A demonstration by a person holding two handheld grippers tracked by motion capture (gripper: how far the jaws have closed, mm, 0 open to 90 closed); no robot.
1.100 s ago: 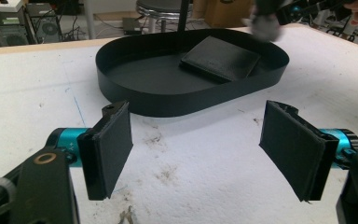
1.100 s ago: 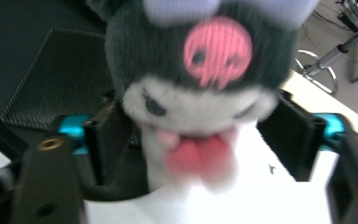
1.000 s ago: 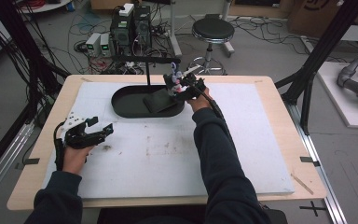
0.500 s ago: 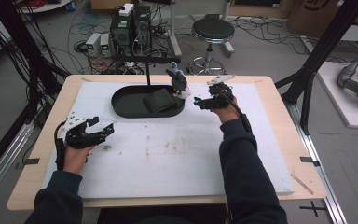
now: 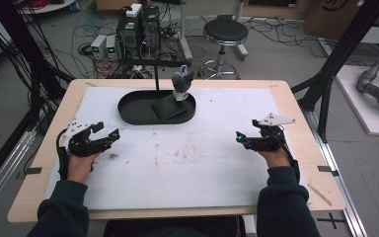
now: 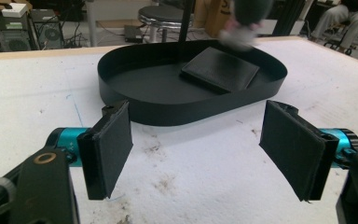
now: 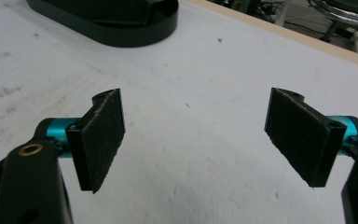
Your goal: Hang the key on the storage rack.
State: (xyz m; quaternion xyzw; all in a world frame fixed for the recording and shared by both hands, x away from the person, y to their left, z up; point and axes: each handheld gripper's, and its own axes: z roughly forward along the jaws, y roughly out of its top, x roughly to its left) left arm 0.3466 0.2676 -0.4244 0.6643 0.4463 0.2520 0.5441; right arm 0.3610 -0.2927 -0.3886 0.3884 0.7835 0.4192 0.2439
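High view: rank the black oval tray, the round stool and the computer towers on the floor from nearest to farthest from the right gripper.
1. Black oval tray, on the table, up and left of the right gripper.
2. Round stool, on the floor beyond the table's far edge.
3. Computer towers, farther left on the floor.

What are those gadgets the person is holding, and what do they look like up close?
Each hand holds a black two-jaw gripper: left gripper, right gripper. The jaws end in flat, black, rectangular pads on turquoise metal posts. A grey three-cornered plate tops each one, a black cable trails off, and the sleeves are dark navy.
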